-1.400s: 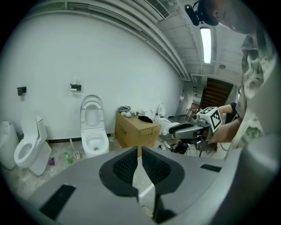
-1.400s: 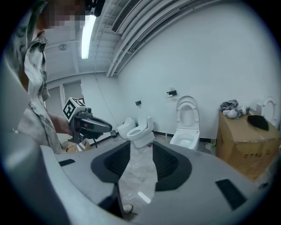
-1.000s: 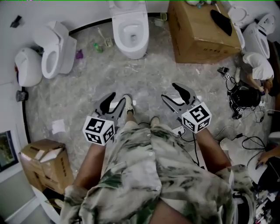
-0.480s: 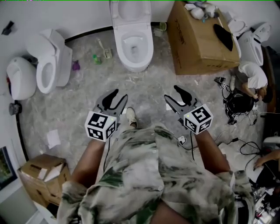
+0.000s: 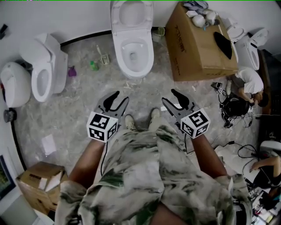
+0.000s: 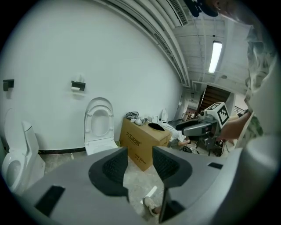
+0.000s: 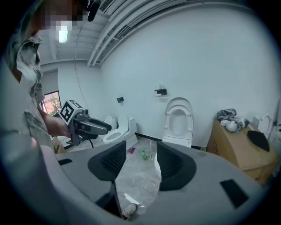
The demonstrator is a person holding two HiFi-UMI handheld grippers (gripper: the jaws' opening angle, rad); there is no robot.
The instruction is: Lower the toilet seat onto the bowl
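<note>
Head view: white ceramic toilet [image 5: 131, 52], white oval seat [image 5: 131, 5] up. 2 boxes: big brown cardboard box [image 5: 193, 52] with pale bundles [image 5: 199, 19] on top, small brown cardboard box [image 5: 37, 186]. Left gripper [image 5: 120, 97], right gripper [image 5: 169, 96] jaws spread, nothing between; right's just been closing a bit.

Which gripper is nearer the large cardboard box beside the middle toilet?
Right. In the head view the right gripper hangs below the cardboard box's left corner, apart from it; the left gripper is farther left, below the middle toilet.
</note>
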